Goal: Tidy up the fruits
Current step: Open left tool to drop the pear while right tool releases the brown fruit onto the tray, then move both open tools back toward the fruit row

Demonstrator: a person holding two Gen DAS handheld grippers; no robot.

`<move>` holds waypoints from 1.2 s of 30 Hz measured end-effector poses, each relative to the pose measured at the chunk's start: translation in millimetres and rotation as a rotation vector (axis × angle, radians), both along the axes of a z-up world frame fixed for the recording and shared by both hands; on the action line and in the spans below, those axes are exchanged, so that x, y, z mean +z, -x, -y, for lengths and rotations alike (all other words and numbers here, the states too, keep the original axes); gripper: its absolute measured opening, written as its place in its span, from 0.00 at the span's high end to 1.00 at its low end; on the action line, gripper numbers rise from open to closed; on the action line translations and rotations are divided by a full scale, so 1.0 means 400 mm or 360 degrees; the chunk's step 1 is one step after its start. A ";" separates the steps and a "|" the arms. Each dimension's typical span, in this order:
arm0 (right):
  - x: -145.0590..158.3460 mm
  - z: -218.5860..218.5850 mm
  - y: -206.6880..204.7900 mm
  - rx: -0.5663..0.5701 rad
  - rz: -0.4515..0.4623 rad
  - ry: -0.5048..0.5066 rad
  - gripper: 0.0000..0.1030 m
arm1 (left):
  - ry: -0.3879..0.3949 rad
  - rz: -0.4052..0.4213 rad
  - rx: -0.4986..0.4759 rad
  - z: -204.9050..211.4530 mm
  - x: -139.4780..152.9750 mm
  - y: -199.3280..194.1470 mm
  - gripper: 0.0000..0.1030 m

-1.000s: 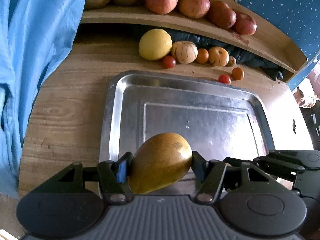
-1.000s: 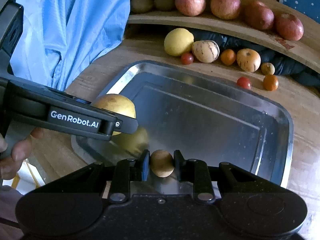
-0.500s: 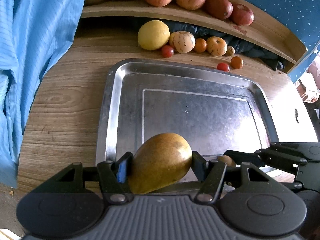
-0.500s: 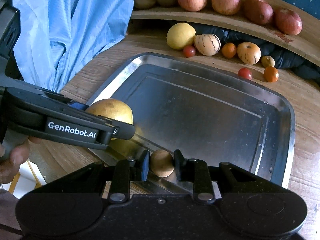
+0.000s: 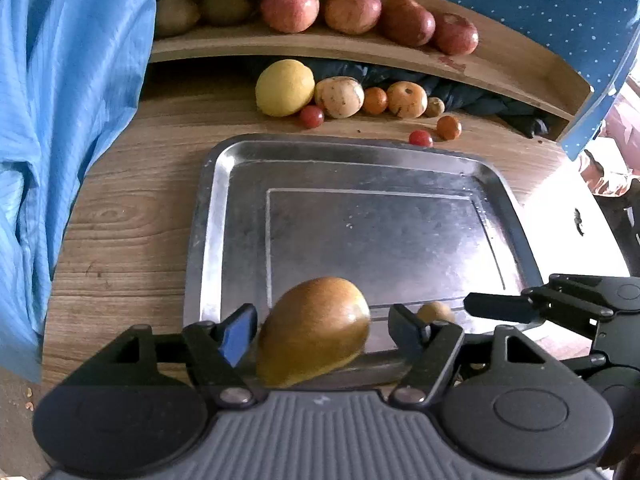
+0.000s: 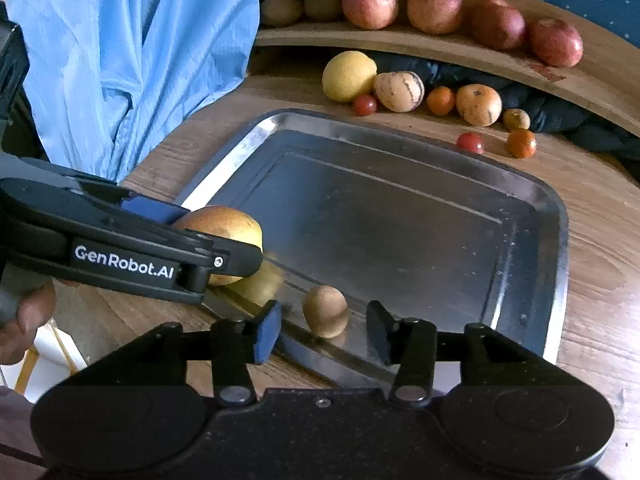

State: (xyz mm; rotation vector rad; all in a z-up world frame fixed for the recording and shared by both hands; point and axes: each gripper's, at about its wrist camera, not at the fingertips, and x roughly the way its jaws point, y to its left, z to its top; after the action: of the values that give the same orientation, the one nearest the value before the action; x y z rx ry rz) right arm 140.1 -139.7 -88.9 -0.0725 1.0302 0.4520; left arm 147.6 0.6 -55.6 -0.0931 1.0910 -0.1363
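Note:
A large golden-brown pear-shaped fruit [image 5: 314,330] lies on the near edge of the steel tray [image 5: 208,220]. It sits between the fingers of my left gripper [image 5: 322,330], whose jaws are opening, with a gap on each side of it. A small round brown fruit [image 6: 325,311] rests just inside the tray's near rim [image 6: 560,240]. My right gripper [image 6: 324,332] straddles it, its jaws opening and both pads clear of it. In the right wrist view the left gripper [image 6: 120,240] reaches in from the left over the large fruit [image 6: 224,224].
Behind the tray runs a row of loose fruit: a yellow one [image 5: 285,87], a striped pale one [image 5: 339,96], small oranges and red tomatoes [image 5: 420,137]. A wooden shelf [image 5: 360,46] above holds red apples. Blue cloth [image 5: 60,120] hangs at the left.
Both grippers have spread their jaws off the fruits they were shut on. The large fruit and the small brown one now rest on the tray.

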 end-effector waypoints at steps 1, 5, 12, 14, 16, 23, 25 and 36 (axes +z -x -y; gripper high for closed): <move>0.003 0.004 0.005 -0.0001 0.0007 0.0000 0.47 | -0.0003 0.0003 0.0001 0.002 0.004 0.004 0.23; 0.019 0.021 0.028 -0.0007 0.0030 0.0000 0.36 | -0.0017 0.0022 -0.0010 0.011 0.019 0.024 0.17; 0.045 0.050 0.071 -0.0016 0.0051 -0.0010 0.16 | 0.0010 0.0045 0.0003 0.008 0.041 0.073 0.06; 0.053 0.059 0.080 -0.0033 0.0058 -0.0012 0.10 | 0.0020 0.0040 0.0018 0.004 0.050 0.085 0.03; 0.062 0.066 0.087 -0.0064 0.0074 -0.0003 0.06 | 0.0016 0.0040 0.0051 -0.002 0.059 0.096 0.01; 0.060 0.084 0.095 -0.0135 0.0010 0.0105 0.03 | -0.0059 0.0024 0.0136 -0.020 0.073 0.117 0.00; 0.063 0.091 0.094 -0.0148 0.0013 0.0105 0.01 | -0.0079 0.0023 0.0149 -0.021 0.076 0.118 0.00; 0.082 0.089 0.064 -0.0196 0.0038 0.0057 0.01 | -0.0274 0.0012 0.0165 -0.013 0.112 0.104 0.00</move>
State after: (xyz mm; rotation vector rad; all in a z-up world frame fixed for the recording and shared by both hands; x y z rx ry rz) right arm 114.6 -175.3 -56.1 -0.0458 1.0130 0.3202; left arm 105.9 5.7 -10.8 0.0057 1.0834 0.0504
